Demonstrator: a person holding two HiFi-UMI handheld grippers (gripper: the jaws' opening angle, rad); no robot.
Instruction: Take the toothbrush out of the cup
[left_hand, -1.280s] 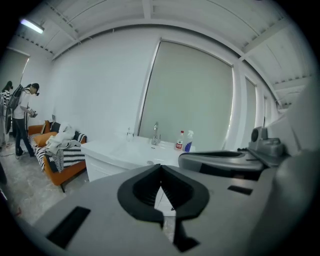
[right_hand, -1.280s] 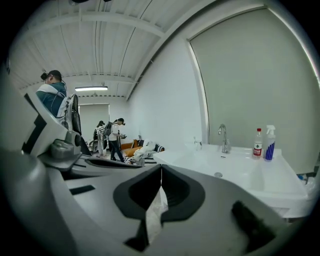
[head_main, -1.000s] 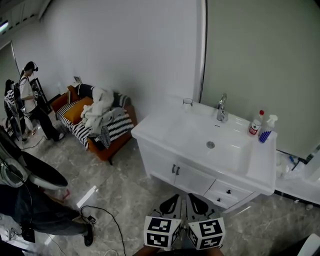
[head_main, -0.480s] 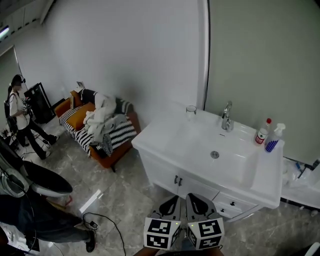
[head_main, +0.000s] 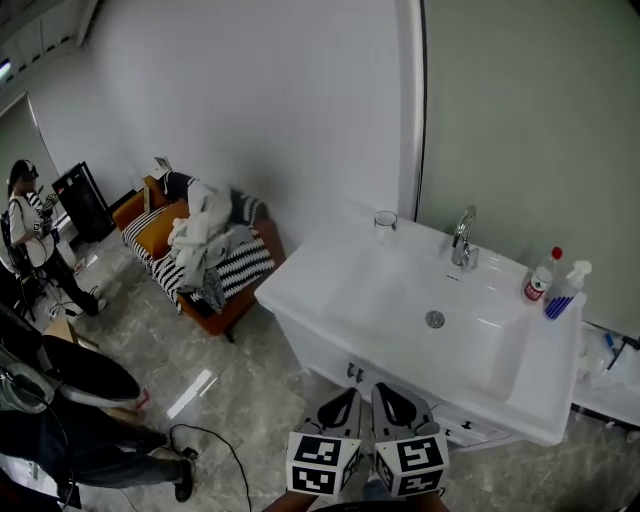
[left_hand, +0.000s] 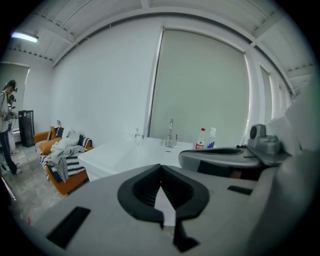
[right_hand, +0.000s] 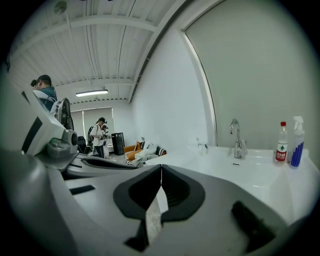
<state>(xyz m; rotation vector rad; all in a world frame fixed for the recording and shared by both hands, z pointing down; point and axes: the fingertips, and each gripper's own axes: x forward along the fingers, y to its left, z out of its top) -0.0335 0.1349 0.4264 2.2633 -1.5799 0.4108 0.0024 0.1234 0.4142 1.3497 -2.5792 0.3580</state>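
Head view, hand-held grippers: the left hand-held gripper (head_main: 346, 397) and the right hand-held gripper (head_main: 382, 394) are sitting side by side at the bottom edge. Both are pointing toward the white cabinet (head_main: 330, 357) and are well apart from anything on it.
Head view, task thing: a clear glass cup (head_main: 385, 221) is standing upright at the back left corner of the white tabletop (head_main: 318, 277), near the wall. The toothbrush is too small to make out in it.
Head view, tabletop: a chrome faucet (head_main: 462, 240) is rising behind the basin (head_main: 470, 345). A red-capped bottle (head_main: 540, 278) and a blue spray bottle (head_main: 562, 292) are standing just beside each other at the back right.
Head view, room: an orange sofa (head_main: 215, 300) heaped with clothes (head_main: 203, 233) is sitting left of the cabinet, and a person (head_main: 30, 240) is standing at the far left on the marble floor (head_main: 240, 400).
Left gripper view: the left hand-held gripper's jaws are pressing together at the tips with nothing between them. The cup (left_hand: 138, 133) is showing far ahead, left of the faucet.
Right gripper view: the right hand-held gripper's jaws are likewise meeting at the tips, gripping nothing. The cup (right_hand: 202, 145) is standing far ahead on the tabletop, left of the faucet and both bottles.
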